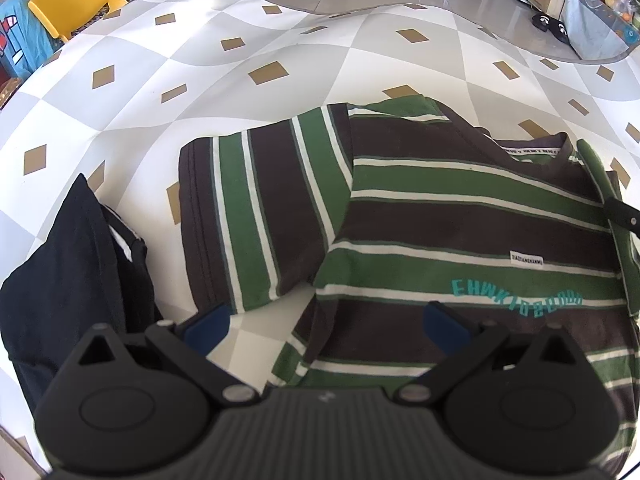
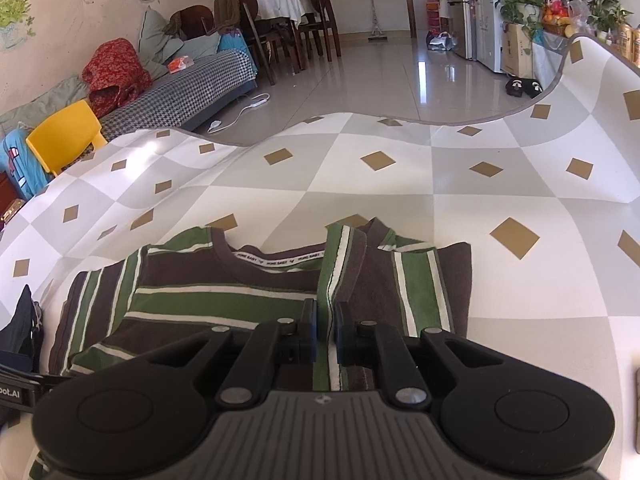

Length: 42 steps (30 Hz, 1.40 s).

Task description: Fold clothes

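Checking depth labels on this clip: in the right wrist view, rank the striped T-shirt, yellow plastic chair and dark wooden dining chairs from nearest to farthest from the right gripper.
1. Green, brown and white striped T-shirt: pinched in the right gripper.
2. Yellow plastic chair: far left, past the mat's edge.
3. Dark wooden dining chairs: at the back, by the white-clothed table.

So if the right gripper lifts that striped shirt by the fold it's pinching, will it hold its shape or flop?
The striped shirt will likely flop: thin knit, already creased and draped. The fold pinched in the right gripper would probably rise first, the rest hanging off it. It looks light, and may drag across the mat.
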### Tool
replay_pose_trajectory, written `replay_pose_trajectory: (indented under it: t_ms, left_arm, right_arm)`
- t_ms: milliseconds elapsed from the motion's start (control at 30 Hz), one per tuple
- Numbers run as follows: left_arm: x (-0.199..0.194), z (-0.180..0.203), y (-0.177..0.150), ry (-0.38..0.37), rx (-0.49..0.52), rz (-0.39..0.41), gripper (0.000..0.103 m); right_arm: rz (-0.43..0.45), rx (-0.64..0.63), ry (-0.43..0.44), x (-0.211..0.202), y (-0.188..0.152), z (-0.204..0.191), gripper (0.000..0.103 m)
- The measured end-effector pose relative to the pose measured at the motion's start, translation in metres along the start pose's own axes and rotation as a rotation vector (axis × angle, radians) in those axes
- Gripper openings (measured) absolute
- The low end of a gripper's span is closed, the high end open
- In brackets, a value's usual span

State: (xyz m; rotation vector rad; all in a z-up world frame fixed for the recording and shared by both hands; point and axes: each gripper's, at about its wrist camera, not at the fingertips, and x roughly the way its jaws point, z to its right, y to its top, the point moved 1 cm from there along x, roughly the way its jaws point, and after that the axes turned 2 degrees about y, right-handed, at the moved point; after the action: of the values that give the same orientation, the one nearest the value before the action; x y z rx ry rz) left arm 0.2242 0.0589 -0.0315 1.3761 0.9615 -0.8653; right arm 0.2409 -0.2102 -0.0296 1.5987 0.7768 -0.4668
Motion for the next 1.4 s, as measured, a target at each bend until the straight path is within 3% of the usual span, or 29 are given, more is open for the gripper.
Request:
replay_pose_trajectory:
  t_ms: [233, 433, 533, 867, 1133, 1267, 1400]
  left_arm:
    - [0.003, -0.005, 0.001, 0.01, -0.013, -0.008, 0.103]
    - [0.003, -0.023, 0.012, 0.032, -0.062, 0.008, 0.103]
    - [0.002, -0.032, 0.017, 0.044, -0.089, 0.018, 0.103]
    - [0.005, -0.072, 0.039, 0.09, -0.188, 0.048, 0.103]
    - [0.023, -0.099, 0.047, 0.067, -0.227, 0.049, 0.103]
    - [0.035, -0.102, 0.051, 0.045, -0.218, 0.058, 0.103]
    - [0.046, -0.1, 0.053, 0.009, -0.199, 0.054, 0.103]
  right_arm:
    - [-0.127, -0.033, 0.047, 0.023, -0.016, -0.019, 0.021]
    - [-0.125, -0.009, 0.036, 0.019, -0.015, -0.015, 0.026]
    - [-0.168, -0.001, -0.001, 0.024, -0.019, -0.011, 0.027]
    - [-0.195, -0.051, -0.025, 0.024, -0.024, -0.014, 0.032]
    - [-0.221, 0.004, -0.125, 0.006, -0.02, -0.021, 0.033]
    - [-0.24, 0.106, -0.091, -0.009, -0.022, -0.028, 0.034]
    - [-0.248, 0.113, -0.049, -0.02, -0.027, -0.044, 0.034]
